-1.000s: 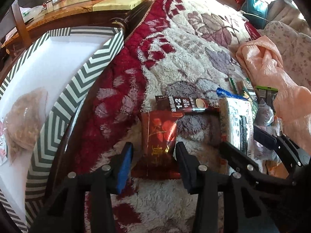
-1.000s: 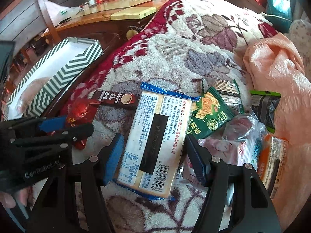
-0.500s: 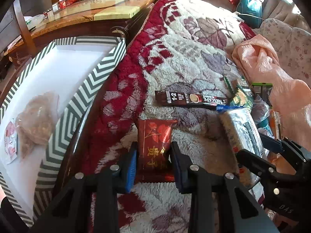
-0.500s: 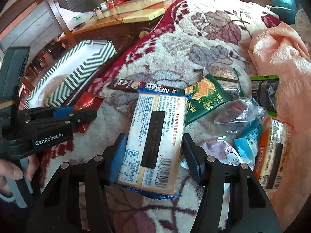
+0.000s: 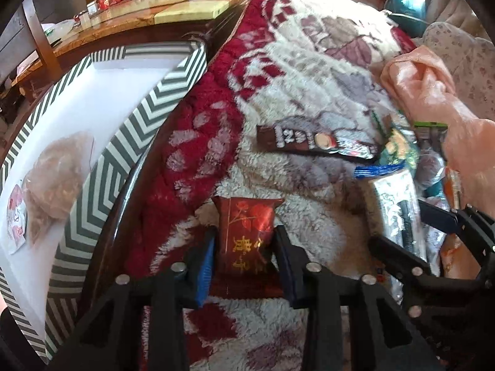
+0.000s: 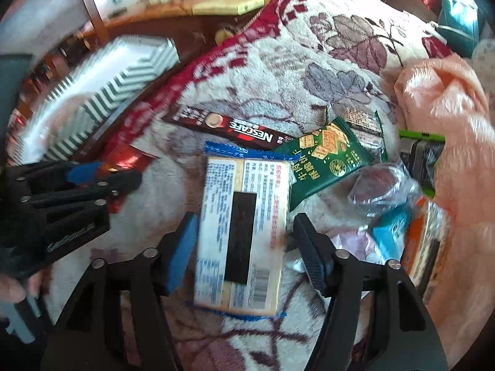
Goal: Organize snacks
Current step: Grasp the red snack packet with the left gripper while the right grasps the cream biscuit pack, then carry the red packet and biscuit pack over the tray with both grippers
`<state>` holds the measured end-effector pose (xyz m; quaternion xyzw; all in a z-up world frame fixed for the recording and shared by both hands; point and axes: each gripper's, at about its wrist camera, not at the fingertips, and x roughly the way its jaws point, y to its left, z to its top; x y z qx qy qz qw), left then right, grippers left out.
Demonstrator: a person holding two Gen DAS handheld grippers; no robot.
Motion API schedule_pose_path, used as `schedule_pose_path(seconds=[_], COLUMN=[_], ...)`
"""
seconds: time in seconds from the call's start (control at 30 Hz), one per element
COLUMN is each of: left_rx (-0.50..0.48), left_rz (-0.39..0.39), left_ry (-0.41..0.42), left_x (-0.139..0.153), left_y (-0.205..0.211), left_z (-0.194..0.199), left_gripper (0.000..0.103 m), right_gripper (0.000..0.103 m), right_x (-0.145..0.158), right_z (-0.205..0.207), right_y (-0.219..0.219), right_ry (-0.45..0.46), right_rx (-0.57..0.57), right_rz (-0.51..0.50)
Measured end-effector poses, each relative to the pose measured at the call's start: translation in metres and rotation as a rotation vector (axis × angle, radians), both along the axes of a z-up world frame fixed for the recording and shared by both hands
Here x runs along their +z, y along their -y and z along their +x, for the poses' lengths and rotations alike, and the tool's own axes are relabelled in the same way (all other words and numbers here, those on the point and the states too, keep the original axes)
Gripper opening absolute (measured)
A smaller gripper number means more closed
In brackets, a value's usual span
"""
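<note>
Snacks lie scattered on a plush floral blanket [image 5: 309, 71].

Left wrist view: left gripper [image 5: 244, 253] has its fingers [image 5: 205, 262] narrow, one on each side of a red foil packet [image 5: 246, 232]. The jaws have just been opening a little; the pads sit right at the packet's edges, but a firm press cannot be told. Ahead of the fingers, a dark Nescafe stick [image 5: 315, 143] lies crosswise on the blanket. Left of the fingers, a chevron-striped box [image 5: 130, 142] stands open, with a clear bag of pale snack [image 5: 55, 179] and a small white sachet [image 5: 15, 225] inside. Right of the fingers, the right gripper's black fingers straddle a silvery cracker pack [image 5: 396, 213]. Far right, a peach plastic bag [image 5: 433, 92].

Right wrist view, somewhat blurred: right gripper [image 6: 244, 253] has its fingers [image 6: 182, 250] wide, jaws just opened further, with small gaps to a long cracker pack [image 6: 244, 232] lying between them, label side up. Ahead, the Nescafe stick [image 6: 235, 128] and a green cracker bag [image 6: 328, 157]. Right of the fingers, clear and orange wrappers in a heap. Left, the left gripper [image 6: 102, 176] over the red packet [image 6: 123, 157], a hand [image 6: 12, 287] on its handle.
</note>
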<state>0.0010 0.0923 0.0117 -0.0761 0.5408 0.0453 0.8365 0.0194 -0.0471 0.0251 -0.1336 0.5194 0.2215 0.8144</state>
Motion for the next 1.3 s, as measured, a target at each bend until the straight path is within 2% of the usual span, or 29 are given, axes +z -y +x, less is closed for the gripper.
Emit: schedule_pose_path(seconds=[0.1,0.13,0.23,0.37,0.53,0.87,1.3], left_rx=[-0.007,-0.016,-0.035,-0.034,-0.021,0.036,0.147], left_rz=[0.008,0.013,0.015,-0.015,-0.021,-0.002,0.045], left_ry=[0.01,0.011,0.018,0.026,0.078,0.127,0.158], left_x=[-0.002,-0.002,0.001,0.008,0.03,0.059,0.074], left_y=[0.001,0.002,0.002,0.0,-0.005,-0.033,-0.088], left_z=[-0.001,-0.002,-0.005,-0.009,-0.015,-0.028,-0.042], left_gripper=[0.043,0.043,0.037,0.036,0.036,0.036,0.036], right_gripper=[0.063,0.056,0.055,0.054,0.054,0.054,0.054], right_x=[-0.01,-0.014,-0.014,-0.001,0.019,0.049,0.065], right_z=[0.002,0.001,-0.002,-0.009,-0.009,-0.011,-0.017], right_y=[-0.005,-0.003,0.008,0.013,0.013,-0.015,-0.07], right_ry=[-0.022,-0.038,-0.04,-0.022,-0.01,0.035,0.049], right_rx=[0.037,0.041,0.03,0.041,0.04,0.094,0.197], right_rz=[0.009,0.026,0.075,0.097,0.146,0.169,0.167])
